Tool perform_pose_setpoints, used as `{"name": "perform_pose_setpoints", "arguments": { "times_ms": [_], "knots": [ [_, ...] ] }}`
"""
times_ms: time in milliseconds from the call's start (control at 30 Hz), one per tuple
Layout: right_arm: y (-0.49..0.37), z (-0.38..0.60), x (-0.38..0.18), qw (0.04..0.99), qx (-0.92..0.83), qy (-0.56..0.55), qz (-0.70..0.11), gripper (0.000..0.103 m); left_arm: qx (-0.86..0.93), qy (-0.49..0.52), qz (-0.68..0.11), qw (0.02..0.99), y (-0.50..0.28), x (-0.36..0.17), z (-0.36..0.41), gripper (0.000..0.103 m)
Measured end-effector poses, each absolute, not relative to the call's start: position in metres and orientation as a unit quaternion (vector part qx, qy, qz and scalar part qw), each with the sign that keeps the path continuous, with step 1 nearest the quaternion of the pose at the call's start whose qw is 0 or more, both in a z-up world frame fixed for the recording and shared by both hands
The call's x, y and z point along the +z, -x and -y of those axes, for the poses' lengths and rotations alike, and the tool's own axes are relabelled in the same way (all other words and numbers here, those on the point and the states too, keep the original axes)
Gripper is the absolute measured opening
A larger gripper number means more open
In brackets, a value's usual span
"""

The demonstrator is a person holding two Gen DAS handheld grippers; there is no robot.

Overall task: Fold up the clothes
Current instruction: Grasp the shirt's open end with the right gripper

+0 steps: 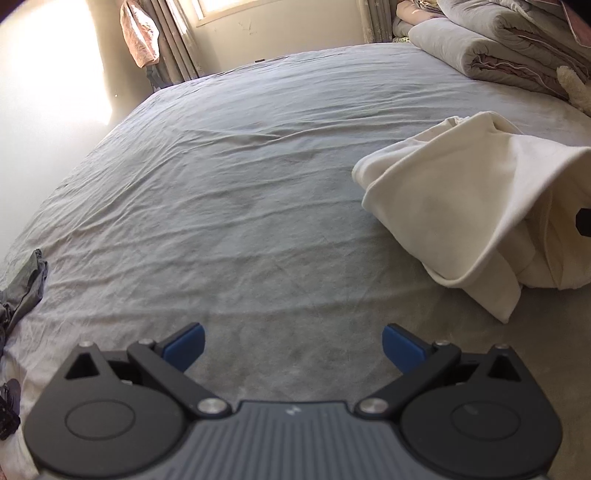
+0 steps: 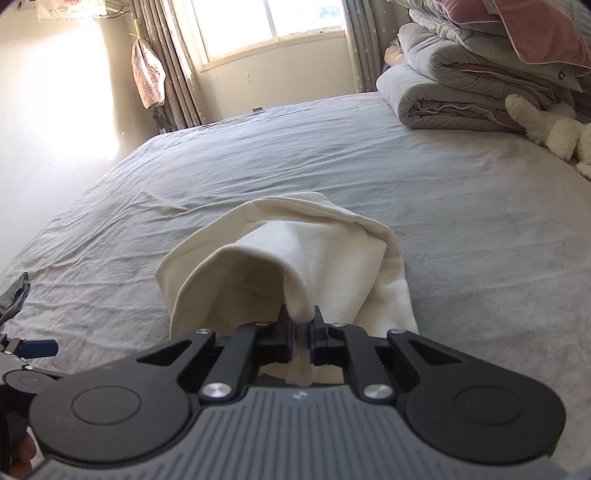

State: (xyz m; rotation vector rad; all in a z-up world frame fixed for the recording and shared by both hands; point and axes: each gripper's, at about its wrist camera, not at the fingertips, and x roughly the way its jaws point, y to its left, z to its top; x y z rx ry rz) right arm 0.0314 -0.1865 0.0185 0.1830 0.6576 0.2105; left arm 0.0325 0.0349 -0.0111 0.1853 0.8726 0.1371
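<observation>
The right gripper [image 2: 303, 330] has its jaws clamped on the cream garment [image 2: 295, 251], while the left gripper [image 1: 293, 345] has its jaws apart.

Gripper body mark: a small pale logo sat on the ribbed grey housing of the left gripper [image 1: 293, 349], at the middle of its front edge; its shape could not be read as letters.
Same mark, other side: the right gripper [image 2: 303, 328] bore a like pale logo on its grey housing, also unreadable.
Wall cloth: a white hanging cloth [image 2: 70, 8] at the top left of the right wrist view carried pink printed figures, too small and blurred to read.
Other text: none could be read anywhere else.
</observation>
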Motion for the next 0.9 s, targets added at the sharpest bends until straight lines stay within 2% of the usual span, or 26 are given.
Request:
{"name": "perform_pose_setpoints", "arguments": {
  "times_ms": [300,900],
  "knots": [
    [-0.023,0.166,0.017,0.913,0.126,-0.053,-0.384,0.01,0.009,0.0,-0.441,0.897,-0.034,-0.008,-0.049,0.102],
    [0.0,0.131,0.019,0.908,0.116,0.049,-0.399,0.01,-0.007,0.004,-0.426,0.905,-0.03,-0.007,-0.039,0.102]
  ]
}}
